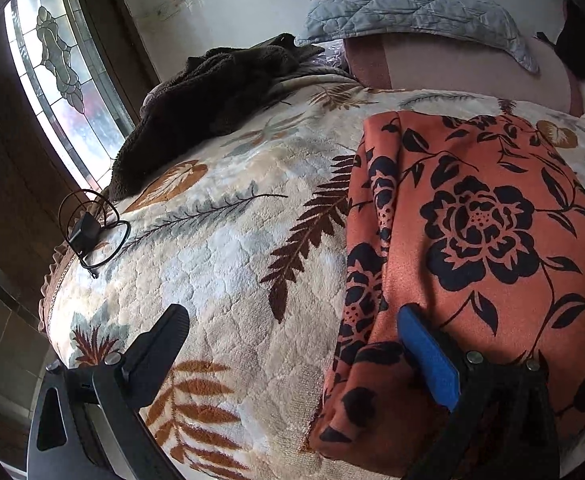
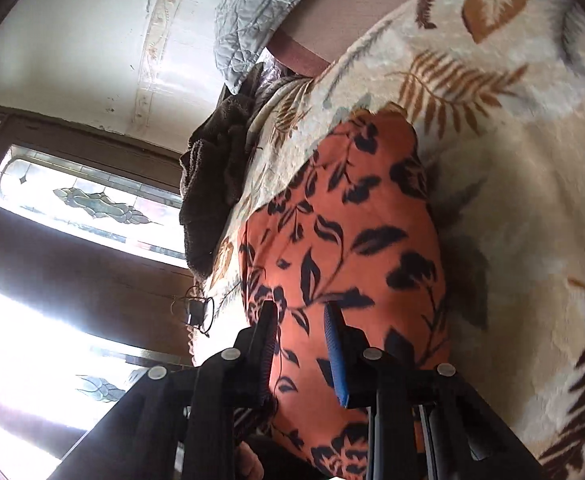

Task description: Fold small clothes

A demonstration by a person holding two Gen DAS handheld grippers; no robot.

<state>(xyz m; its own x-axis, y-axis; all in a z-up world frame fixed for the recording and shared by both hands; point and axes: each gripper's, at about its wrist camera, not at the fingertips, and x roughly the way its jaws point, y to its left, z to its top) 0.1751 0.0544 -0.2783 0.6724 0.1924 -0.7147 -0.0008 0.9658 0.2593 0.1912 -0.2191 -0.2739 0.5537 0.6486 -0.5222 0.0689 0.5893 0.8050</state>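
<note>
Home bedroom. A bed covered by a plush leaf-print blanket [image 1: 228, 240], a quilted grey pillow [image 1: 412, 8] at 12 o'clock against the wall, and a leaded-glass window [image 1: 56, 68] at 10 o'clock.

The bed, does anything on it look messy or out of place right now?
A dark brown towel lies crumpled at the far side of the leaf-print blanket, and a black charger with its cord sits loosely coiled at the edge. The orange floral garment looks neatly folded.
</note>
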